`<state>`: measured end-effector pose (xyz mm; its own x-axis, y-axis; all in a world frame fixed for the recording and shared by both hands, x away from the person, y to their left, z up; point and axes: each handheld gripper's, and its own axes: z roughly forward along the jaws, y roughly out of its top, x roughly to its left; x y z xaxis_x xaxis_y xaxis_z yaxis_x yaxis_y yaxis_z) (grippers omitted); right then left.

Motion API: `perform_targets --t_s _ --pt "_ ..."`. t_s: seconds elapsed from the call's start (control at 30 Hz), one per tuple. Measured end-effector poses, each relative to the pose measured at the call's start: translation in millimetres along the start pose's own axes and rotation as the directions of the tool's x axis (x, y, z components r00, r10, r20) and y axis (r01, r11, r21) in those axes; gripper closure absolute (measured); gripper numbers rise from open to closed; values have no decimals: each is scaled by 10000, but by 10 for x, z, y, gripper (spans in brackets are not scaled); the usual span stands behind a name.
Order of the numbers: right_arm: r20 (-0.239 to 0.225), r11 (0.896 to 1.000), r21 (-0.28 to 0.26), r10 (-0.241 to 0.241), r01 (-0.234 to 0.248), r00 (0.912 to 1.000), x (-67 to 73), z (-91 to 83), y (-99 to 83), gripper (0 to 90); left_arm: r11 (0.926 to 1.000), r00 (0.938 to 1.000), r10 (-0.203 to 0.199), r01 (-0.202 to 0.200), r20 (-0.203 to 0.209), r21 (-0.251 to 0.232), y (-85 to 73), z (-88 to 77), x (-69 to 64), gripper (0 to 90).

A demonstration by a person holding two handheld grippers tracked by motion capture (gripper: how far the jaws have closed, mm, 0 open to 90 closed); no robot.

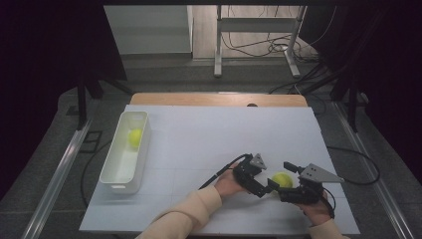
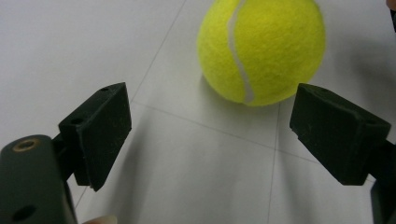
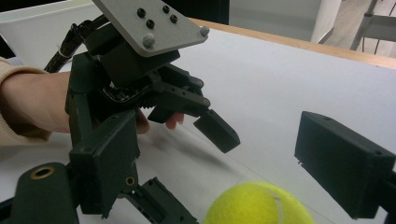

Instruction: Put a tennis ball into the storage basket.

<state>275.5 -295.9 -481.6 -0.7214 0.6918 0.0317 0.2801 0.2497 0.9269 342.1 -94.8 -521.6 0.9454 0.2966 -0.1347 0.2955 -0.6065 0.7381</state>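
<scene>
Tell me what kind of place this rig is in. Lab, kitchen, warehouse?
Most likely a lab or data-collection room. A white-covered table stands walled in by dark curtains, loose cables trail across the floor beyond it, and the work is staged: a white bin and tennis balls.

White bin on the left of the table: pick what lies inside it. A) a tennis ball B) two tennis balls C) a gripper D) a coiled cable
A: the high view shows a single yellow tennis ball lying in the far end of the white bin, while the other tennis ball sits out on the table between the two grippers.
</scene>
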Motion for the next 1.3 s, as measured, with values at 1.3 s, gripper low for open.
perform_targets --t_s 1.3 --pt "710 9991 73 406 -412 9966 -107 -74 -46 148 9995 9955 197 -173 928 -273 193 214 -120 224"
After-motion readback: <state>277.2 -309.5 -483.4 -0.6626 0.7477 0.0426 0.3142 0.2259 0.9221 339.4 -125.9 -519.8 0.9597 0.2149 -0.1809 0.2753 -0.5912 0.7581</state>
